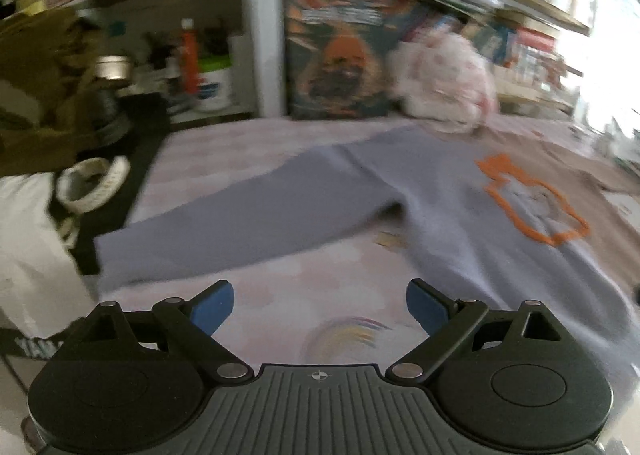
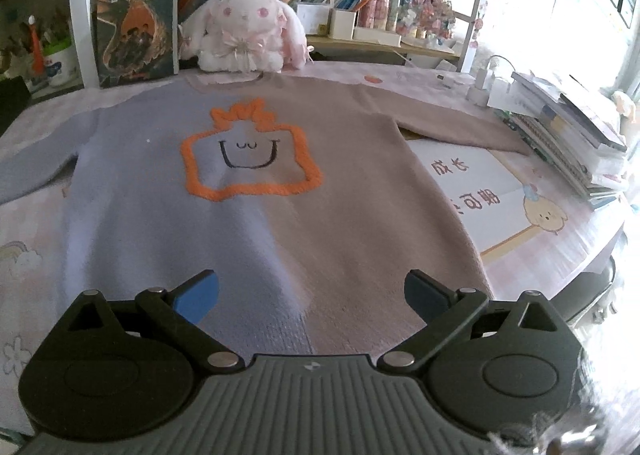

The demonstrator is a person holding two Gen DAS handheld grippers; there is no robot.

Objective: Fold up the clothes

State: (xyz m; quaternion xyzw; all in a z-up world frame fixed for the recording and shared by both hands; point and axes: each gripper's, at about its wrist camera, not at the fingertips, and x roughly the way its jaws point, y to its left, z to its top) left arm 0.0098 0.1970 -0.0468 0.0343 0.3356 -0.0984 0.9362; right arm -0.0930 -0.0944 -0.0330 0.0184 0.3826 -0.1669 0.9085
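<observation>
A two-tone sweater [image 2: 248, 191] (lavender on one half, beige on the other) is spread flat on the table [image 2: 560, 255], its orange face motif [image 2: 250, 153] at 12 o'clock from the right gripper [image 2: 312, 295], which is held wide open, nothing gripped. The left gripper [image 1: 320, 307], equally spread and empty, is poised with the lavender sleeve [image 1: 240, 223] at 11 o'clock.

The left wrist view looks low across the counter [image 1: 256, 183] from the sweater's [image 1: 440, 183] blue-sleeve side, blurred. The right wrist view faces the sweater [image 2: 280, 223] from its hem, close above it. Both share the sweater, the plush rabbit [image 2: 248, 31] and the book [image 2: 136, 23].
</observation>
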